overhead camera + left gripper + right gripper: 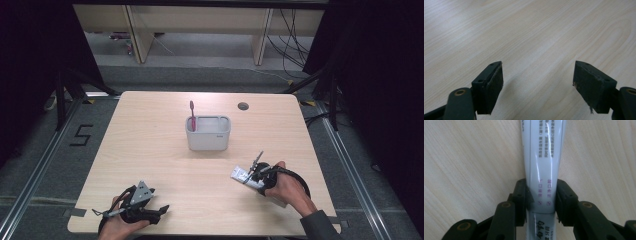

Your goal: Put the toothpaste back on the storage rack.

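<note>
My right tongs (541,202) clamp the toothpaste tube (544,165) crosswise; its long axis runs straight ahead, the holder (208,134) up-left; left tongs (539,85) gape empty.

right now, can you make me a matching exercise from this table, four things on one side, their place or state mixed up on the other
Things:
1. toothpaste tube
2. toothbrush
3. left gripper
4. holder

Place or state:
A. jaws wide apart over bare wood
B. stands upright in the white container
C. lies on the table, clamped between black jaws
D. sits mid-table, white, open at the top

Pairs: 1-C, 2-B, 3-A, 4-D
</note>
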Available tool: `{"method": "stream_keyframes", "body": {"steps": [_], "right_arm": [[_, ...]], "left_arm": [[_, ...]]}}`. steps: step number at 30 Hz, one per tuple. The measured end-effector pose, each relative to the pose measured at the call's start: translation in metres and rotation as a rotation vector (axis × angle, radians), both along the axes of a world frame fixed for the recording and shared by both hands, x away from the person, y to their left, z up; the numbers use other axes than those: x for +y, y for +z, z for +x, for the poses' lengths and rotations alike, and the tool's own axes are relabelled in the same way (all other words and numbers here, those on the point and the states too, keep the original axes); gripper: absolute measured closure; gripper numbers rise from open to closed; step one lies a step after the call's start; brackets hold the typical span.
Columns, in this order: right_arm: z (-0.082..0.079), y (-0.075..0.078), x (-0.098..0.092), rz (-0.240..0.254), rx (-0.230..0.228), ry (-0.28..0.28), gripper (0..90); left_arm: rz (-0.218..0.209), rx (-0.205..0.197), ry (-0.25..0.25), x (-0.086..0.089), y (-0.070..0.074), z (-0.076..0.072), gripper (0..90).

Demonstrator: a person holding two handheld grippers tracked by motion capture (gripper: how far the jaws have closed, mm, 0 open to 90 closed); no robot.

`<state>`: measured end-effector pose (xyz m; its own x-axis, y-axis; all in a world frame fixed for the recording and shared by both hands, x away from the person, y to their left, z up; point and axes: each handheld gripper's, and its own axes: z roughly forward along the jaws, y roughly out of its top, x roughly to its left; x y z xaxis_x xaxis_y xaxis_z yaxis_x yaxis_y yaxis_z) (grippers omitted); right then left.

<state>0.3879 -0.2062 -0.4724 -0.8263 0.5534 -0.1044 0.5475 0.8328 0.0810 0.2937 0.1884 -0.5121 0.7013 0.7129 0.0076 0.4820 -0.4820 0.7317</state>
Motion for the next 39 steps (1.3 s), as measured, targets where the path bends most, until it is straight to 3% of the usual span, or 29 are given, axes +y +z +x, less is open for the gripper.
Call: {"method": "stream_keyframes", "body": {"steps": [2, 4, 8, 11, 14, 15, 16, 17, 18, 19, 21, 24, 25, 26, 28, 31, 35, 36, 39], "right_arm": [[0.003, 0.0, 0.001, -0.009, 0.008, 0.03, 66.6], [0.004, -0.002, 0.002, -0.026, 0.006, 0.025, 66.9], [0.006, -0.001, 0.005, -0.058, 0.013, 0.036, 68.0], [0.007, -0.001, 0.005, -0.064, 0.008, 0.092, 69.1], [0.005, 0.001, 0.005, -0.072, -0.003, 0.074, 70.4], [0.006, 0.0, 0.003, -0.045, 0.002, 0.083, 70.7], [0.005, 0.001, 0.003, -0.051, 0.001, 0.083, 70.9], [0.002, 0.002, 0.004, -0.025, 0.008, 0.039, 71.1], [0.004, 0.002, 0.002, -0.037, -0.003, 0.073, 71.3], [0.004, 0.001, 0.001, -0.009, -0.006, 0.082, 71.6], [0.001, 0.006, 0.001, -0.01, -0.012, 0.065, 71.9], [0.002, 0.016, -0.003, 0.044, -0.014, 0.074, 72.1], [0.002, 0.019, -0.004, 0.053, -0.031, 0.065, 72.1], [0.0, 0.025, -0.006, 0.08, -0.041, 0.039, 72.1], [0.003, 0.033, -0.013, 0.144, -0.088, 0.054, 72.2], [0.005, 0.044, -0.022, 0.214, -0.113, 0.035, 72.2], [0.009, 0.053, -0.032, 0.266, -0.17, 0.007, 72.3], [0.01, 0.055, -0.034, 0.289, -0.177, -0.005, 72.3], [0.014, 0.059, -0.038, 0.33, -0.192, -0.021, 72.4]], "left_arm": [[-0.017, -0.004, 0.009, -0.001, -0.001, -0.001, 23.7], [-0.023, -0.006, 0.014, -0.002, -0.001, -0.001, 23.7], [-0.005, -0.004, 0.004, -0.001, 0.0, -0.001, 23.9], [-0.006, -0.004, 0.002, -0.001, 0.0, -0.001, 24.2], [-0.001, -0.008, 0.003, -0.001, 0.0, -0.001, 24.7], [-0.003, -0.008, 0.004, -0.001, 0.0, 0.0, 24.7], [-0.015, -0.004, 0.007, -0.002, -0.001, -0.001, 24.7], [-0.003, -0.006, 0.005, -0.001, -0.001, -0.001, 24.8], [0.0, -0.004, 0.002, -0.001, 0.0, -0.001, 24.8], [0.0, -0.006, 0.003, -0.001, 0.0, -0.001, 24.9], [-0.01, -0.004, 0.003, -0.001, -0.001, 0.0, 24.9], [-0.004, -0.005, 0.004, -0.001, -0.001, -0.001, 24.9], [-0.021, -0.005, 0.009, -0.002, -0.001, -0.001, 24.9], [-0.012, -0.004, 0.004, -0.001, -0.001, 0.0, 24.9], [-0.007, -0.002, 0.001, -0.001, -0.001, -0.001, 24.9], [-0.012, -0.004, 0.006, -0.001, 0.0, 0.0, 24.8], [-0.016, -0.007, 0.007, -0.001, 0.0, 0.0, 24.7], [0.001, -0.002, -0.003, 0.0, 0.0, 0.0, 24.7], [-0.011, -0.002, 0.001, -0.001, -0.001, 0.0, 24.7]]}}
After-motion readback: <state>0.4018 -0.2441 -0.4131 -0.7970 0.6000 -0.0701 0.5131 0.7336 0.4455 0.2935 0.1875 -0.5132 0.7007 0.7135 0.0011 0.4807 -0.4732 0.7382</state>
